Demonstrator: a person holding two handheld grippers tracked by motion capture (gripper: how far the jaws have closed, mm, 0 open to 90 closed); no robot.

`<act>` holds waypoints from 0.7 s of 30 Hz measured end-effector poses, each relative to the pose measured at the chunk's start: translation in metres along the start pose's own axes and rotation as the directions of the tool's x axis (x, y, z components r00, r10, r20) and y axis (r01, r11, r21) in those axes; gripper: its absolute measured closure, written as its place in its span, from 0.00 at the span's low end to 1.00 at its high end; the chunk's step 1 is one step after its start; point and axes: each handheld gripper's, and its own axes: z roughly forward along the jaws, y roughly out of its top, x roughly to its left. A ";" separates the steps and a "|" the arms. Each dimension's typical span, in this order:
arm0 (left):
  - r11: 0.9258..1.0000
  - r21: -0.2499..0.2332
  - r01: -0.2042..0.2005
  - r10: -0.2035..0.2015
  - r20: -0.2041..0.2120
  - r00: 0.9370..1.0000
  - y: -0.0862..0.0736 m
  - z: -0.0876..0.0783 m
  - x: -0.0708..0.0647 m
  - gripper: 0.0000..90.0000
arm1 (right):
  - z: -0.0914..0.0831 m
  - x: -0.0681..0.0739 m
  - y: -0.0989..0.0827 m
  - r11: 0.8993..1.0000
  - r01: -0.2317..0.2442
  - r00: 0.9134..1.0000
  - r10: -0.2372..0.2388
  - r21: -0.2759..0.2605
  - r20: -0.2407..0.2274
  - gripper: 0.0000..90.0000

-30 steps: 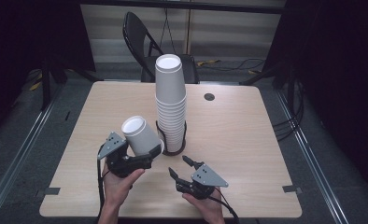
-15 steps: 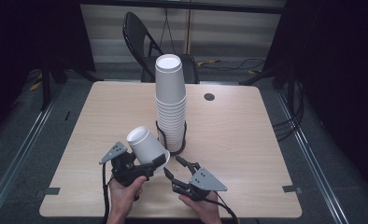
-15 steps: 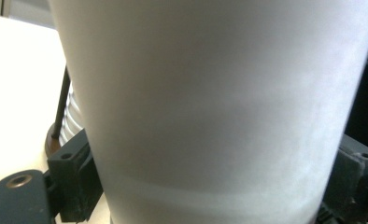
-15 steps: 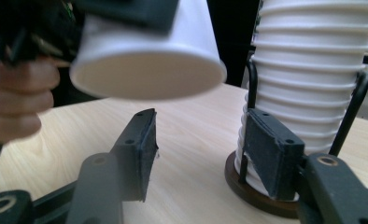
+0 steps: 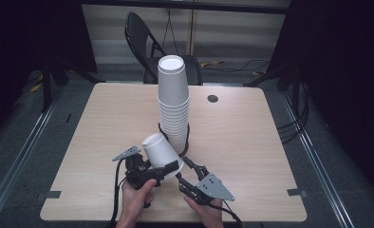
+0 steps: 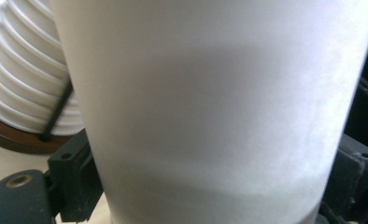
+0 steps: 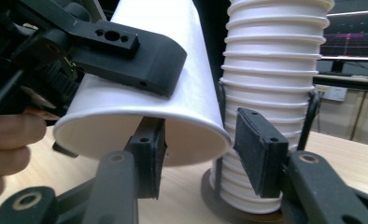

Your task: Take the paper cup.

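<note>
A tall stack of white paper cups [image 5: 173, 102] stands in a black wire holder at the middle of the wooden table [image 5: 99, 118]. My left gripper [image 5: 163, 160] is shut on a single white cup [image 5: 157, 148], tilted with its base up. In the left gripper view that cup [image 6: 210, 107] sits between both jaws. My right gripper [image 5: 182, 170] reaches in from the right, and its jaws have just been closing. In the right gripper view its pads [image 7: 259, 149] straddle the cup's lower rim [image 7: 191, 126], one in front of the mouth and one outside, with a small gap left.
A black folding chair [image 5: 140, 40] stands behind the table. A dark round grommet [image 5: 212, 99] sits in the tabletop at the back right. The stack [image 7: 271, 70] rises close behind the held cup. The person's hands are at the front edge.
The left gripper has come down and to the right with the cup, bringing its rim to the right gripper. The right gripper's jaws have narrowed.
</note>
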 end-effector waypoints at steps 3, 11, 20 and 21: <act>0.999 0.016 0.037 -0.037 0.022 0.999 -0.002 0.005 0.001 0.12 | 0.001 -0.001 -0.002 1.000 0.014 1.000 -0.014 -0.005 0.020 0.64; 0.997 0.059 0.057 -0.060 0.064 0.996 -0.006 0.013 -0.006 0.12 | 0.004 -0.006 -0.005 0.999 0.041 0.998 -0.040 -0.025 0.057 0.71; 0.995 0.087 0.049 -0.056 0.082 0.995 -0.009 0.016 -0.008 0.12 | 0.007 -0.009 -0.004 0.999 0.033 0.997 -0.030 -0.042 0.064 0.83; 0.995 0.088 0.041 -0.048 0.084 0.995 -0.009 0.017 -0.008 0.11 | 0.007 -0.009 -0.004 0.998 0.039 0.997 -0.036 -0.045 0.063 0.85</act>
